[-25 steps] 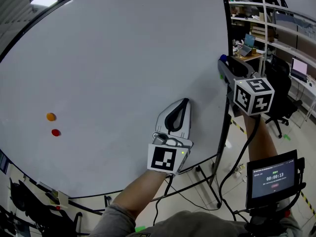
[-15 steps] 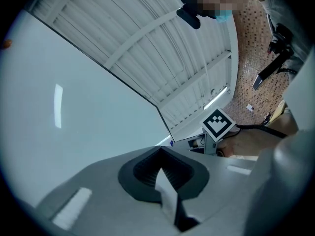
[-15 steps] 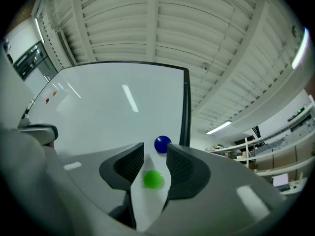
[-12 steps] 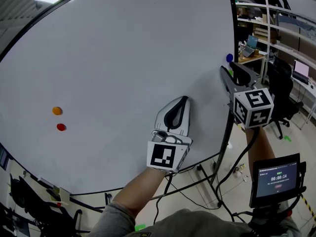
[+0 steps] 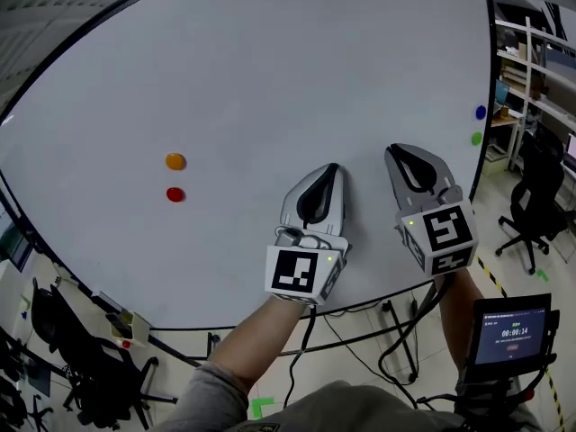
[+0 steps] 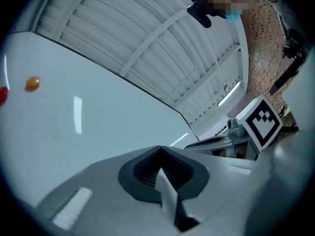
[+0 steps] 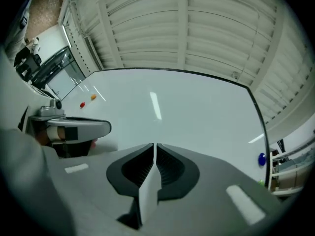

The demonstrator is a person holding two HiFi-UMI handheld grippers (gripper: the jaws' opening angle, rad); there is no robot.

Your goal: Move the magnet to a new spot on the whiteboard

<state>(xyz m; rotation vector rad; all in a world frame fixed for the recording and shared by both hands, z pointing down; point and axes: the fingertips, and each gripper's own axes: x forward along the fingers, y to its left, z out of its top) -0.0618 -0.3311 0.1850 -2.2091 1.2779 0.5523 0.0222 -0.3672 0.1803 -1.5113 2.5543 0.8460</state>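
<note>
Head view takes in a big white whiteboard [image 5: 270,70] with a dark rim, set on a black metal stand [image 5: 382,318] over a pale floor. A black office chair [image 5: 538,207] and pale shelving [image 5: 540,48] are off to the right, and a small black screen [image 5: 513,334] hangs by my right arm. The ceiling above is ribbed and white.

The small round blue magnet [image 5: 481,112] is a flat, glossy dot stuck close to the board's right edge. A small round green magnet [image 5: 476,139] sits just below it. A round orange magnet [image 5: 175,161] and a round red magnet [image 5: 175,194] sit together on the left half, well apart from those two.

My left claw [image 5: 329,175] is pinched together on nothing. My right claw [image 5: 405,157] is closing, its pads down to a thin slit with nothing between them. Both point at the board's lower middle, side by side, well away from the blue magnet.
</note>
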